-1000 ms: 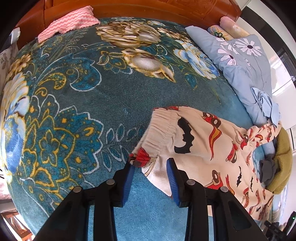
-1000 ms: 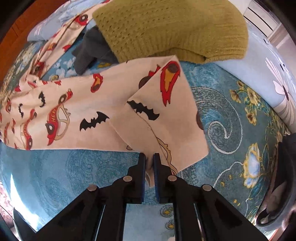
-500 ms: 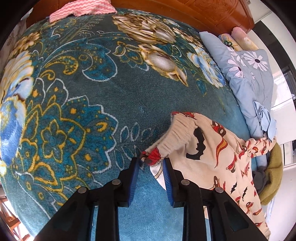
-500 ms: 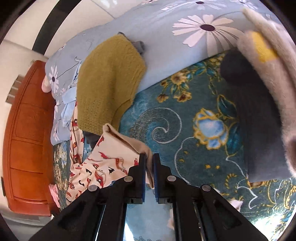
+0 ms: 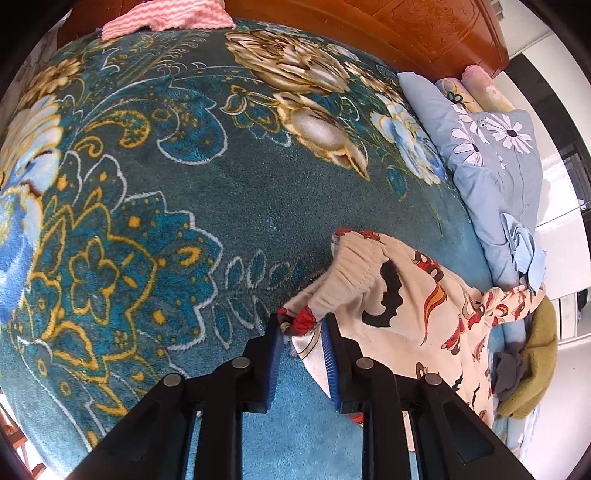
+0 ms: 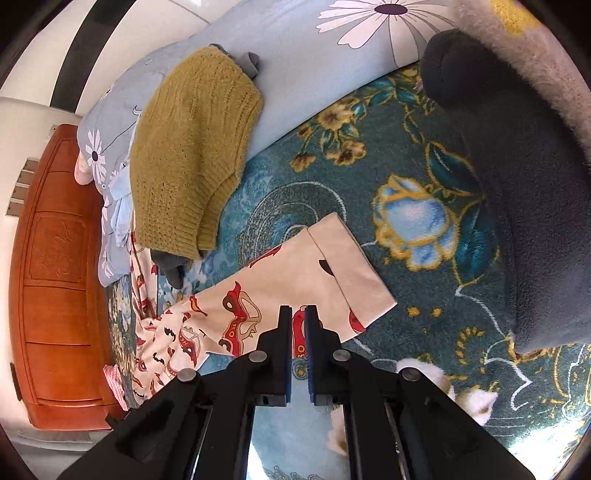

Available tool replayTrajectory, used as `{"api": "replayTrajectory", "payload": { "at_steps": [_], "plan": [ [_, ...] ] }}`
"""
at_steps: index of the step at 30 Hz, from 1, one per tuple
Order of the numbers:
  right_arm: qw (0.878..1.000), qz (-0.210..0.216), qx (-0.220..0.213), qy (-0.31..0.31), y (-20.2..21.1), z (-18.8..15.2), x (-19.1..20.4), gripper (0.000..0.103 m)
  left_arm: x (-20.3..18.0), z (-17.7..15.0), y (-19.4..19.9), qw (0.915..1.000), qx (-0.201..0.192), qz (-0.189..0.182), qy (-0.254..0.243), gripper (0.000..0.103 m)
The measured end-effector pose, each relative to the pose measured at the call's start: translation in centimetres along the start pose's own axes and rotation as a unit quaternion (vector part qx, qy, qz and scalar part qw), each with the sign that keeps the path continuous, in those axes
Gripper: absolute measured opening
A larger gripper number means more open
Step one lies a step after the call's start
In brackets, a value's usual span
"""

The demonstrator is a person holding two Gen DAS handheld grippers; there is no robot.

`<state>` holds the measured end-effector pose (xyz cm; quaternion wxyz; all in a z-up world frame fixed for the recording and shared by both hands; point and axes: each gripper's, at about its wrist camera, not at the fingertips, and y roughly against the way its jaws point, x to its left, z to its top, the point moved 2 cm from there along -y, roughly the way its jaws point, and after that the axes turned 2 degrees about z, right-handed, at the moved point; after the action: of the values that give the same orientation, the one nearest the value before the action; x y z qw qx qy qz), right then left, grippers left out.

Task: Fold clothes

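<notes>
Up close in the left wrist view, the left claw (image 5: pixel 301 334) pinches the bunched corner of the printed pants (image 5: pixel 406 317) at the elastic waistband, blue pads pressed against the cloth. The pants trail off to the right over the teal floral blanket (image 5: pixel 147 184) covering the bed. A pale blue quilt (image 5: pixel 491 162) lies along the right edge, a mustard sweater (image 5: pixel 535 362) beyond the pants, and a pink striped cloth (image 5: pixel 166 16) near the wooden headboard (image 5: pixel 406 26).

Over in the right wrist view, the right claw (image 6: pixel 297 317) is nearly pressed together over the edge of a pant leg near its cuff; whether it grips the cloth I cannot tell. The leg lies flat on the blanket, just beside the mustard sweater.
</notes>
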<state>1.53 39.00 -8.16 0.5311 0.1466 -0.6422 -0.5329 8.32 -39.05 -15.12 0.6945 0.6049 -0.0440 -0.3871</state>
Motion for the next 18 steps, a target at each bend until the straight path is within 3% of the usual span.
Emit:
{"api": "replayTrajectory", "payload": {
  "at_steps": [4, 6, 8, 15, 18],
  "plan": [
    [1.0, -0.018, 0.009, 0.008, -1.2, -0.2, -0.2, 0.01, 0.1, -0.1, -0.1, 1.0, -0.001, -0.001, 0.001, 0.022],
    [0.999, -0.042, 0.014, 0.016, -2.2, -0.4, -0.5, 0.02, 0.1, -0.1, -0.1, 1.0, -0.002, -0.001, 0.001, 0.022],
    [0.997, -0.066, 0.019, 0.023, -3.1, -0.5, -0.7, 0.038, 0.2, 0.0, -0.1, 1.0, -0.002, 0.0, 0.002, 0.022],
    [0.993, -0.116, -0.015, 0.002, -5.4, -0.1, -2.0, 0.041, -0.1, 0.4, 0.0, 0.9999, -0.005, 0.009, -0.006, 0.021],
    [0.992, -0.122, -0.02, 0.002, -6.1, 0.1, -2.0, 0.052, -0.2, 0.6, 0.3, 0.9999, -0.006, 0.004, -0.008, 0.02]
  ]
}}
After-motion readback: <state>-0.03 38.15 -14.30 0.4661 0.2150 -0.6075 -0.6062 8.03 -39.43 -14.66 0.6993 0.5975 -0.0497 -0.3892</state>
